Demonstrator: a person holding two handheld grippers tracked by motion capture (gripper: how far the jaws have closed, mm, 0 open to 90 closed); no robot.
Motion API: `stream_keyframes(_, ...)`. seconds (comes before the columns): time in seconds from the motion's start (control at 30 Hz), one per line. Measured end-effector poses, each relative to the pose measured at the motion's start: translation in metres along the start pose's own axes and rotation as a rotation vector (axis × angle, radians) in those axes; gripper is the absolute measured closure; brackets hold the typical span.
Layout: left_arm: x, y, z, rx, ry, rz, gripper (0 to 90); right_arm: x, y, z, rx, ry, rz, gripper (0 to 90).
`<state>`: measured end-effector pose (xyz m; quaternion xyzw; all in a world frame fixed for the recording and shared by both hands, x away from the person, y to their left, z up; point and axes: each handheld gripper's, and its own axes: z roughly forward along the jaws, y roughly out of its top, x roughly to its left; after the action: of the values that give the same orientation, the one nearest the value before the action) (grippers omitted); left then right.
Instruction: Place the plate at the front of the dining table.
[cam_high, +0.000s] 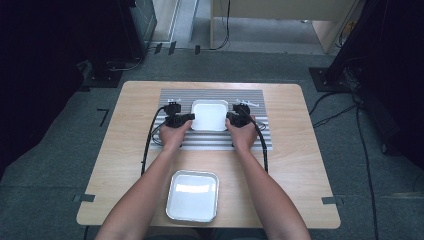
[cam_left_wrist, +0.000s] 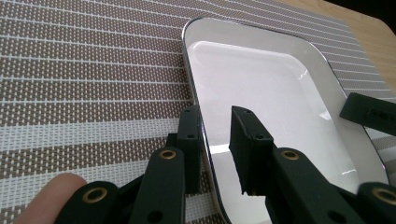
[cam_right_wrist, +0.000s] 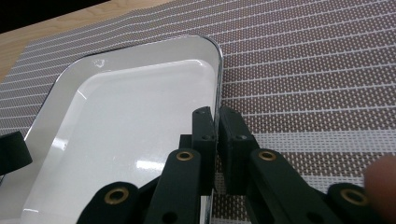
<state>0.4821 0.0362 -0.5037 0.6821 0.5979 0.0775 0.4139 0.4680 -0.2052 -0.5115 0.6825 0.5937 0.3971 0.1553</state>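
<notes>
Table (cam_high: 300, 165) first: pale wood, carrying a striped woven mat (cam_high: 212, 140) across its far half. At the near edge I see a metal tray (cam_high: 193, 196) with a white inside. A second white tray (cam_high: 209, 115) sits on the mat between my two tools. My left tool (cam_left_wrist: 215, 140) straddles that tray's rim, jaws narrow but with a gap, one outside and one inside. My right tool (cam_right_wrist: 217, 135) is clamped on the opposite rim, jaws pressed against it. I can read no writing, brand or label on anything.
</notes>
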Motion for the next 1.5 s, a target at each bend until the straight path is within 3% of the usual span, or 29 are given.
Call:
stream_keyframes(0.17, 0.001, 0.000, 0.001, -0.007, -0.014, -0.017, 70.0, 0.000, 0.001, 0.002, -0.005, 0.002, -0.007, 86.8)
stream_keyframes(0.27, 0.000, -0.001, 0.002, -0.031, -0.016, -0.008, 57.9, 0.000, 0.003, 0.003, -0.011, 0.007, -0.010, 86.2)
stream_keyframes(0.33, 0.000, -0.001, 0.001, -0.057, -0.020, -0.005, 50.8, 0.000, 0.003, 0.002, -0.026, 0.017, -0.020, 80.7)
stream_keyframes(0.4, 0.000, -0.001, -0.003, -0.069, 0.001, 0.019, 43.2, 0.000, 0.003, 0.000, -0.057, 0.025, -0.053, 73.7)
stream_keyframes(0.47, -0.001, 0.001, -0.008, -0.029, 0.071, 0.034, 35.0, -0.002, 0.003, -0.002, -0.066, 0.025, -0.080, 72.3)
stream_keyframes(0.5, -0.001, 0.001, -0.010, -0.015, 0.088, 0.041, 28.1, -0.004, 0.001, -0.004, -0.083, 0.017, -0.118, 70.5)
stream_keyframes(0.57, 0.001, 0.001, -0.015, 0.006, 0.100, 0.054, 18.4, -0.006, 0.000, -0.007, -0.089, 0.021, -0.157, 69.0)
stream_keyframes(0.63, 0.003, -0.001, -0.019, 0.003, 0.084, 0.066, 14.5, -0.008, -0.001, -0.010, -0.087, 0.025, -0.181, 67.9)
stream_keyframes(0.7, 0.005, -0.003, -0.024, -0.003, 0.065, 0.074, 13.3, -0.010, 0.000, -0.013, -0.065, 0.074, -0.183, 60.9)
stream_keyframes(0.77, 0.006, -0.005, -0.028, -0.012, 0.053, 0.072, 13.2, -0.008, 0.002, -0.016, -0.003, 0.063, -0.186, 52.1)
stream_keyframes(0.83, 0.008, -0.008, -0.034, -0.024, 0.035, 0.066, 13.3, -0.006, 0.002, -0.020, 0.019, 0.065, -0.177, 46.4)
stream_keyframes(1.0, 0.009, -0.013, -0.045, -0.051, 0.024, 0.063, 13.2, -0.007, -0.002, -0.031, -0.013, 0.084, -0.221, 24.0)
stream_keyframes(1.13, 0.007, -0.018, -0.053, -0.062, 0.023, 0.085, 13.2, -0.009, -0.006, -0.040, -0.011, 0.069, -0.207, 22.4)
stream_keyframes(1.23, 0.005, -0.020, -0.058, -0.071, 0.010, 0.102, 11.9, -0.011, -0.009, -0.047, -0.012, 0.089, -0.209, 21.8)
stream_keyframes(1.37, 0.003, -0.022, -0.066, -0.087, 0.003, 0.122, 11.2, -0.013, -0.012, -0.054, -0.002, 0.043, -0.212, 23.4)
stream_keyframes(1.5, 0.003, -0.028, -0.072, -0.094, -0.011, 0.136, 11.2, -0.016, -0.014, -0.062, -0.015, 0.044, -0.223, 23.1)
